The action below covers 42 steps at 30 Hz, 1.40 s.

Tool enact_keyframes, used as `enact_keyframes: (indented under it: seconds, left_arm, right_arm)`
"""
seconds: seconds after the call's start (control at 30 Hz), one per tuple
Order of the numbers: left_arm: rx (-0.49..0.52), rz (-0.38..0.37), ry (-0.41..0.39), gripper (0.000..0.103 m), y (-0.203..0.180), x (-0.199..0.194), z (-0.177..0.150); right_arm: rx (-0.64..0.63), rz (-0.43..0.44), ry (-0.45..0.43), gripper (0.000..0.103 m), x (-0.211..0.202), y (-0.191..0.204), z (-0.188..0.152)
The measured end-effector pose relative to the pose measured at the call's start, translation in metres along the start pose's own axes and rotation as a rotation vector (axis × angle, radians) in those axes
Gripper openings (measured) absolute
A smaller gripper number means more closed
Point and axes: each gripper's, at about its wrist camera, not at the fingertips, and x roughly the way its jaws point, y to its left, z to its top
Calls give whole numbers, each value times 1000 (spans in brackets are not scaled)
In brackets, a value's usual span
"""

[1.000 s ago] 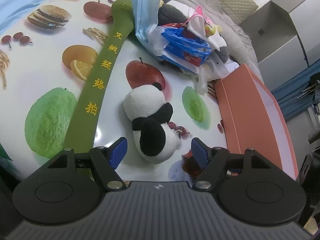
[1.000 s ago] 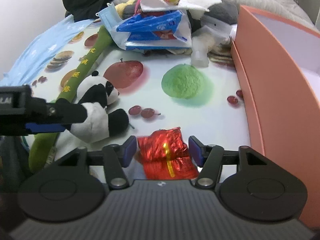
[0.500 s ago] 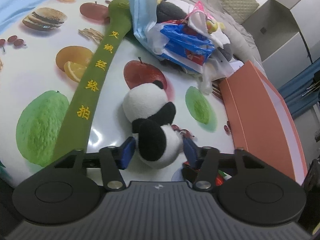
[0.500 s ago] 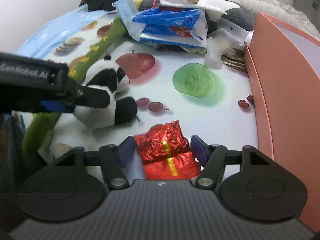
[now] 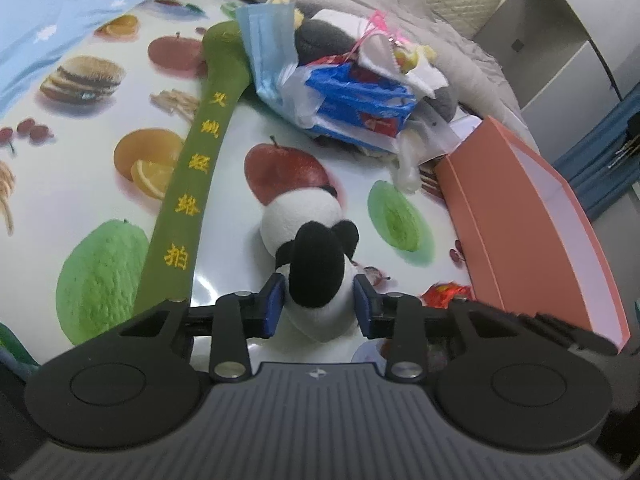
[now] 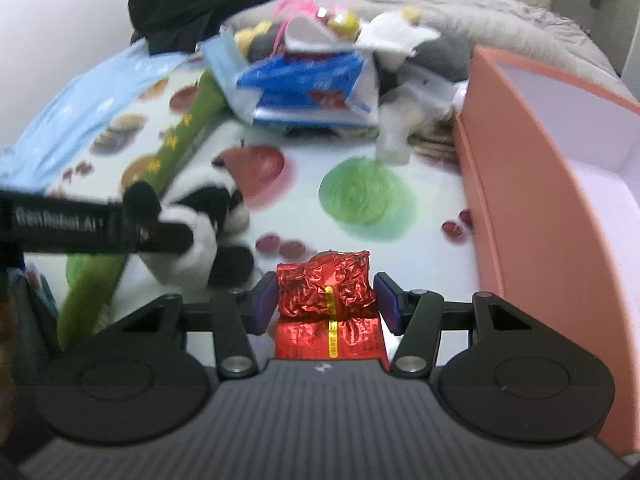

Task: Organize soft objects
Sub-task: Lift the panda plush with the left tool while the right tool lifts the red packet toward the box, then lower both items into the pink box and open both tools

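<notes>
Left gripper: your jaws are closing, pads touching the panda plush on the fruit-print cloth
Right gripper: closing around the red foil packet, small gaps remain
Handling: plush is soft, light; pinch its body. Foil is crinkly, slippery
Writing: "GenRobot.AI" on your left gripper

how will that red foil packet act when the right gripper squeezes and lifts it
The red foil packet is heavily wrinkled, so it will probably crumple further between the right gripper's closing jaws rather than resist. It looks thin and flat, likely light. Shiny foil may slip on the pads, though the creases could help. Its front half is bent up from the table, so it may flop.
</notes>
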Motion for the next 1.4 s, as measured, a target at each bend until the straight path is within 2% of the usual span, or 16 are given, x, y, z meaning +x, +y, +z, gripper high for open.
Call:
enact_keyframes:
  seconds: [0.4,0.7,0.9,1.1,1.4]
  left_arm:
    - [64,-34,-43,39,-23,-35,13]
    - [185,-82,-112,39,-64,-83,25]
    - [246,-135,-137,39,-94,-101,26]
    - [305,-201,-126,39,-126,-100,15]
    - [390,-296,-94,39,-183,-81,9]
  right_arm:
    - [74,-20,-113,56,-61,-12,28]
    - [121,-43,-188,56,-106,-21,35]
    - [153,-67,-221,56,-131,-32,32]
    - [156,-145,-247,56,-153,-50,21]
    - [253,-234,-264,56,-180,-92,3]
